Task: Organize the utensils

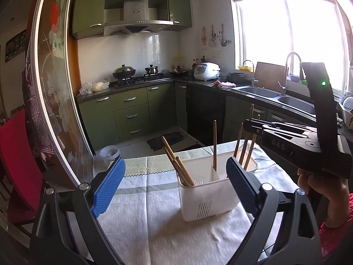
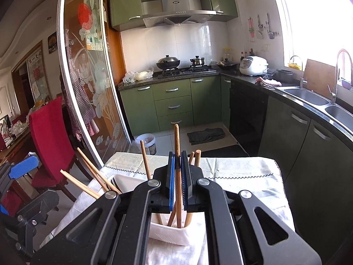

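Observation:
A white divided utensil holder (image 1: 207,196) stands on the cloth-covered table (image 1: 154,220). Several wooden chopsticks (image 1: 176,165) lean in its near-left compartment, one stands upright in the middle (image 1: 214,145), several more stand at the far right (image 1: 243,150). My left gripper (image 1: 174,185) is open, its blue pads on either side of the holder's near end. My right gripper (image 2: 178,172) is shut on a wooden-handled utensil (image 2: 177,145) standing upright in the holder (image 2: 167,234). In the left wrist view the right gripper (image 1: 253,128) hovers over the holder's far right end.
A glass sliding door (image 1: 57,88) stands at the left, with a red chair (image 1: 19,165) beside it. A small bin (image 1: 110,152) sits on the floor beyond the table. The kitchen counter and sink (image 1: 275,95) run along the right. A dark mat (image 1: 165,141) lies on the floor.

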Tool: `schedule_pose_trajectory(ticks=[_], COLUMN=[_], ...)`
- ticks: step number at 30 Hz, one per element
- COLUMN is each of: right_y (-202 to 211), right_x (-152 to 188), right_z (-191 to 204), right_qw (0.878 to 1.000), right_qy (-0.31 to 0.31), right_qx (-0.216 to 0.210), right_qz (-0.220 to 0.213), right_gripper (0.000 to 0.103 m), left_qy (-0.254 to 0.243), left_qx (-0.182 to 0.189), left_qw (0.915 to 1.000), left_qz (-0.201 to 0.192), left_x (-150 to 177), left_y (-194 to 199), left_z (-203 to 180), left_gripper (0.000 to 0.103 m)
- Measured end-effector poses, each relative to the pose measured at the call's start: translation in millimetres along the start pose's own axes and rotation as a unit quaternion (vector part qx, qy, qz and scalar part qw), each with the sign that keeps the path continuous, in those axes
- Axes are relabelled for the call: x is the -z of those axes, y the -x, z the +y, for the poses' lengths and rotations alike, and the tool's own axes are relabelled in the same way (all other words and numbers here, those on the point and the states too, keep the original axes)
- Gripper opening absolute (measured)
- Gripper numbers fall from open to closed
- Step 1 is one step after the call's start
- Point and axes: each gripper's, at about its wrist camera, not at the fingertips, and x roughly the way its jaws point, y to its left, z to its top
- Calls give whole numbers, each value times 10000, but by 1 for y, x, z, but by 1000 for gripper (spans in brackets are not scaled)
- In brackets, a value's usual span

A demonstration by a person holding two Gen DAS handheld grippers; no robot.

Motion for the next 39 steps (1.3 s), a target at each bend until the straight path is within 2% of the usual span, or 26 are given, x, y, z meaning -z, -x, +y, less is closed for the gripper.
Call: schedule_pose_trajectory(ticks=[1,2,3,5,8,12,16,19,21,26,31,35,39], right_y=[3,6,10,27,66,123,173,202,217,243,253,252,251], right_x=[3,6,8,13,27,63,105,134,150,175,178,179,179], right_z=[1,2,3,6,8,8,2,-1,-2,0,-2,-2,-3], right_qw=[10000,10000,10000,9998,9989,9972,9960,9950,9948,9934,9919,9921,9929], right_qy=[3,2,0,7,1,54,-34,-94,-148,-241,-264,-240,-215], right_qx=[7,12,19,9,-60,131,280,377,334,397,486,568,603], right_qz=[-20,-37,-67,-186,-473,-729,-849,-921,-949,-1046,-1144,-1089,-1002], right_gripper=[20,31,36,37,58,69,75,87,98,98,98,98,98], left_qy=[6,8,16,52,118,388,720,861,921,996,1131,988,955], left_qx=[-15,-34,-46,-54,-6,73,24,-96,-183,-376,-512,-695,-630], left_qw=[10000,10000,10000,10000,9999,9991,9972,9960,9953,9942,9922,9927,9934], left_qz=[-8,-11,-9,-1,108,171,179,237,245,167,71,11,8], left_x=[2,3,5,9,18,43,70,90,100,120,127,126,125], left_y=[2,5,7,12,18,34,55,73,86,116,135,141,144], left_z=[0,0,0,0,3,8,18,25,28,35,38,33,29], left_gripper=[89,90,91,93,96,96,96,96,96,96,96,96,96])
